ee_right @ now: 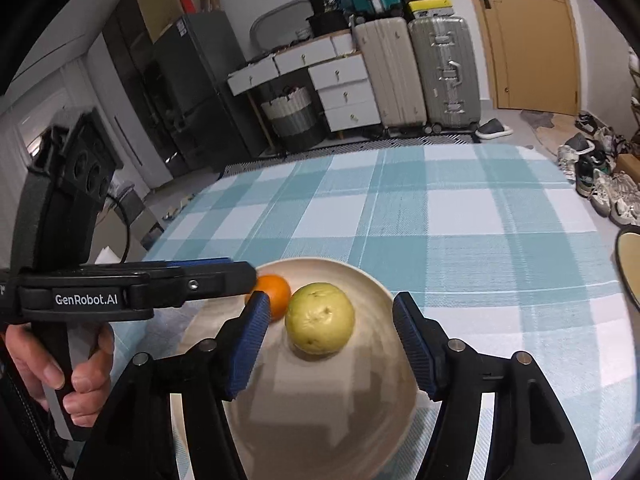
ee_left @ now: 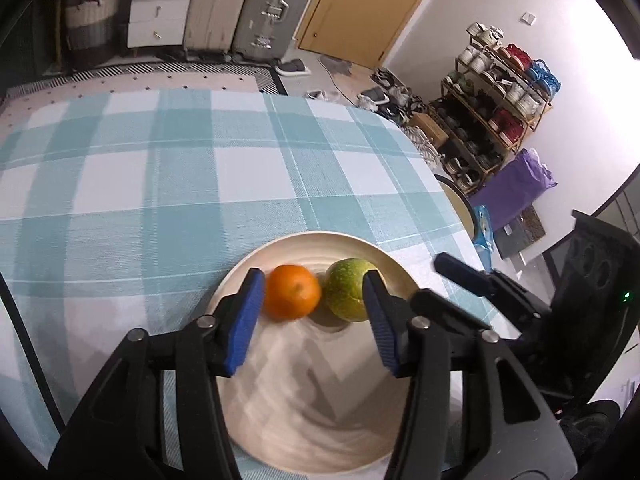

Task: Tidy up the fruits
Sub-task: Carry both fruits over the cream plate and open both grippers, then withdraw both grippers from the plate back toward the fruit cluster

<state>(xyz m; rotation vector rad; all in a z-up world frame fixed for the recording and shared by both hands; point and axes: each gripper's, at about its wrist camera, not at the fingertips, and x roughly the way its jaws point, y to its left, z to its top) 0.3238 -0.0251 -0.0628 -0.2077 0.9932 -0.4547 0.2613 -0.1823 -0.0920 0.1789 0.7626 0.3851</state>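
Observation:
An orange (ee_left: 293, 291) and a green-yellow round fruit (ee_left: 347, 289) lie side by side on a cream plate (ee_left: 280, 400) on the checked tablecloth. My left gripper (ee_left: 314, 280) is open above the plate, its blue pads just behind the two fruits, holding nothing. My right gripper (ee_right: 332, 304) is open too, over the same plate, with the green-yellow fruit (ee_right: 320, 318) between and just beyond its pads and the orange (ee_right: 276, 294) at its left pad. The left gripper's body (ee_right: 132, 288) shows in the right wrist view, the right's fingers (ee_left: 472, 276) in the left view.
The teal and white checked tablecloth (ee_left: 180, 184) covers the table beyond the plate (ee_right: 320, 420). A second dish rim (ee_right: 628, 264) shows at the table's right edge. A shoe rack (ee_left: 492, 104), suitcases (ee_right: 416, 72) and drawers stand off the table.

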